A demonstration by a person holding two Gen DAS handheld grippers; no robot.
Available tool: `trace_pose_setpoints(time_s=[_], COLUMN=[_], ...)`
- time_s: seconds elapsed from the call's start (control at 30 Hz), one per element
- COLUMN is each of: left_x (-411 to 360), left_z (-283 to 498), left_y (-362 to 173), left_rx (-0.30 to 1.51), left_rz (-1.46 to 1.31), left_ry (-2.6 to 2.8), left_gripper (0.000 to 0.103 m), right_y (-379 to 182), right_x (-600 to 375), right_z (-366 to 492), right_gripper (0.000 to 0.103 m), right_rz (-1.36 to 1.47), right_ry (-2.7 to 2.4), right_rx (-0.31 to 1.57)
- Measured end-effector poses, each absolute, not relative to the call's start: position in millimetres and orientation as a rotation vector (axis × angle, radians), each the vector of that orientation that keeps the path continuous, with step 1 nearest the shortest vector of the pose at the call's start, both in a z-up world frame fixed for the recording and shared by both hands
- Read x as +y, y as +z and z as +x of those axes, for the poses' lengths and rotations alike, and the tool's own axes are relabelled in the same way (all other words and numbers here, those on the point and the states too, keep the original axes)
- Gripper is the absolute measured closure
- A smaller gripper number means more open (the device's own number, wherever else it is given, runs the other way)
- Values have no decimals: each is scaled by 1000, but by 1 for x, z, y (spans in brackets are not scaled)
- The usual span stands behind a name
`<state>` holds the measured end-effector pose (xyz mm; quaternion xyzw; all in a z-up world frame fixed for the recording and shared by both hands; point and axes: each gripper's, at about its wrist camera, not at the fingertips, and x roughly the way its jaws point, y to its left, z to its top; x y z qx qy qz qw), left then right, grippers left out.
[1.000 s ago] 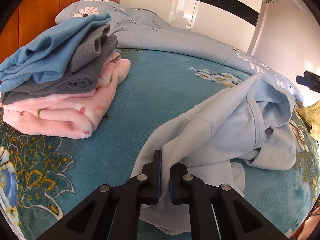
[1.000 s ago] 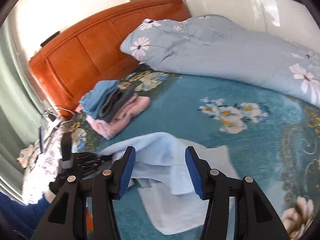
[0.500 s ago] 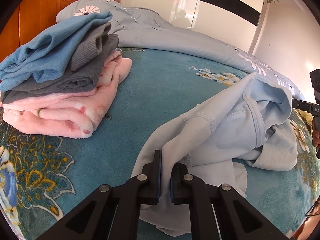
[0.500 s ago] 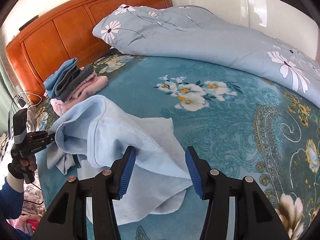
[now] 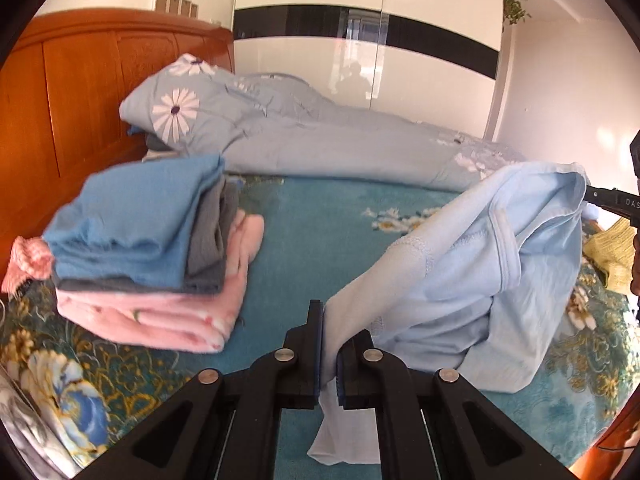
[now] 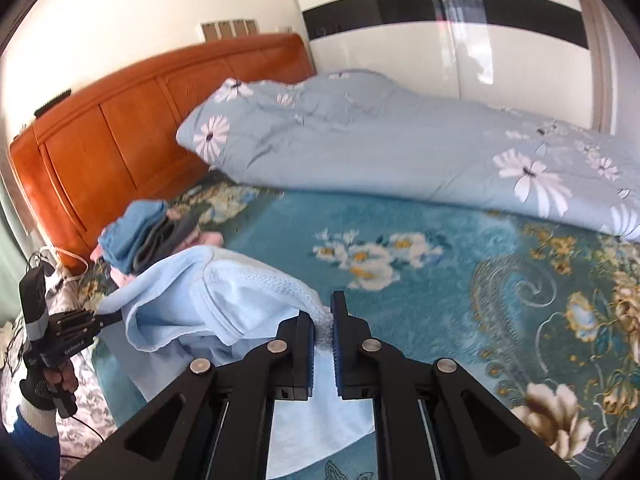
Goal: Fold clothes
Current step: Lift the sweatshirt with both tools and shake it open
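Observation:
A light blue garment (image 5: 472,264) hangs stretched between my two grippers above the teal bedspread (image 5: 312,232). My left gripper (image 5: 328,312) is shut on one edge, and a loose flap dangles below the pads. The right gripper (image 6: 323,320) has its jaws closing, with the stitched hem of the garment (image 6: 224,300) pinched between the blue pads. In the right wrist view the left gripper (image 6: 100,318) shows at the far left, held by a gloved hand (image 6: 44,388). The right gripper's tip (image 5: 596,196) shows at the right edge of the left wrist view.
A stack of folded clothes (image 5: 136,248), blue on grey on pink, lies near the wooden headboard (image 5: 80,100). A grey-blue flowered duvet (image 6: 400,140) is bunched along the far side of the bed. A yellow cloth (image 5: 612,248) lies at the right edge.
The right gripper came in over the garment's hem and closed on it. Both grippers then rose, and the garment lifted off the bedspread and spread between them.

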<state>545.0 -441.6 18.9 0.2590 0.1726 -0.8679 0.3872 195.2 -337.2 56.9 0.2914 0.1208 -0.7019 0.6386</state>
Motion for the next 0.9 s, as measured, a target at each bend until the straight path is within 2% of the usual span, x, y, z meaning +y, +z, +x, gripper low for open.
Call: trace_pose_setpoints(time_s=[0.23, 0.4, 0.73, 0.9], left_x=[-402, -361, -259, -272], left_z=[551, 566, 584, 560], left_y=[161, 226, 275, 282], left_rx=[221, 117, -123, -137], left_rz=[416, 296, 205, 247], left_ry=[-2299, -2339, -2387, -2385], left_gripper=[97, 97, 95, 94], right_y=[191, 256, 300, 308], right_x=[-264, -198, -81, -72], right_z=[211, 232, 256, 242], right_gripper=[96, 96, 96, 96], right_rz=[401, 250, 109, 118], right_ry=[-1737, -1799, -1838, -1863], right_rx=[155, 112, 65, 88])
